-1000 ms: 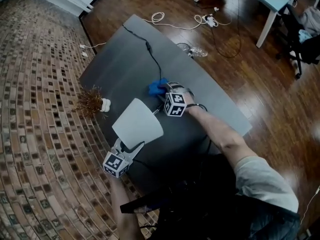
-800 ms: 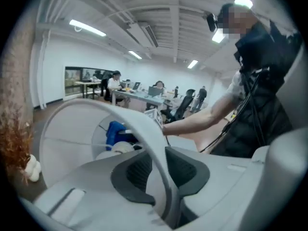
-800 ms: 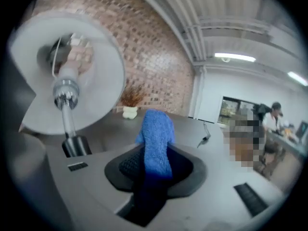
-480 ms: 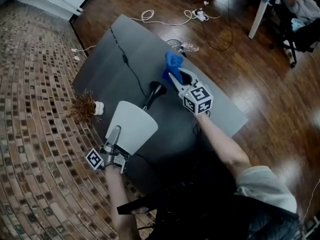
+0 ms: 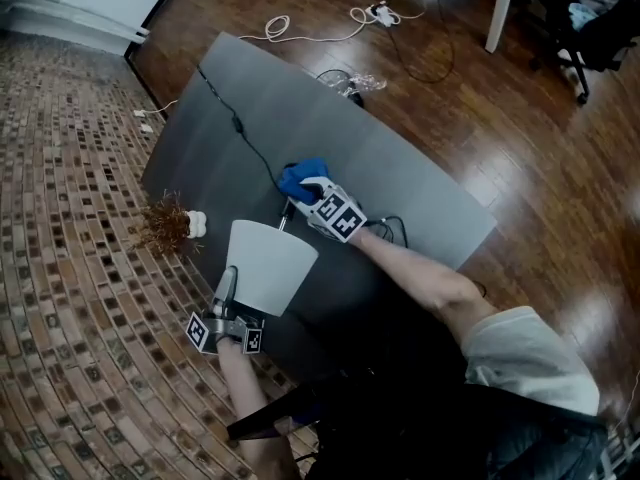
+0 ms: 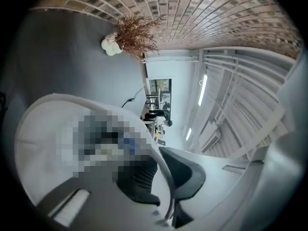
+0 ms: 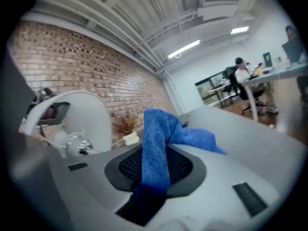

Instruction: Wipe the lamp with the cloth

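Head view, with both gripper views. The left gripper point(image 5: 229, 284) has its jaws pressed together on the lower rim of the lamp point(image 5: 268, 265). In the left gripper view the thin white edge of the shade point(image 6: 41, 143) runs between the two dark pads of this gripper point(image 6: 162, 166). The rest of the shade spreads out ahead and to the left of the tips.

The right gripper point(image 5: 308, 192) pinches the cloth point(image 5: 300, 176). In the right gripper view the blue fold point(image 7: 159, 129) rises from between the closed jaws of that gripper point(image 7: 153, 177) and drapes forward past the tips. The open mouth of the shade point(image 7: 84, 112) and its metal fitting point(image 7: 77, 146) stand ahead and to the left of this gripper.

In the head view the cloth sits just beyond the narrow end of the shade, over the lamp's stem. Whether it touches the lamp cannot be told.

Stage, as a judgement: cloth picked up and lamp steadied, so the preparation is done. No surface shows a mark of wiping, so the shade, stem and base are all best counted as left to do. The table point(image 5: 420, 183) bears the lamp's cable point(image 5: 236, 124).
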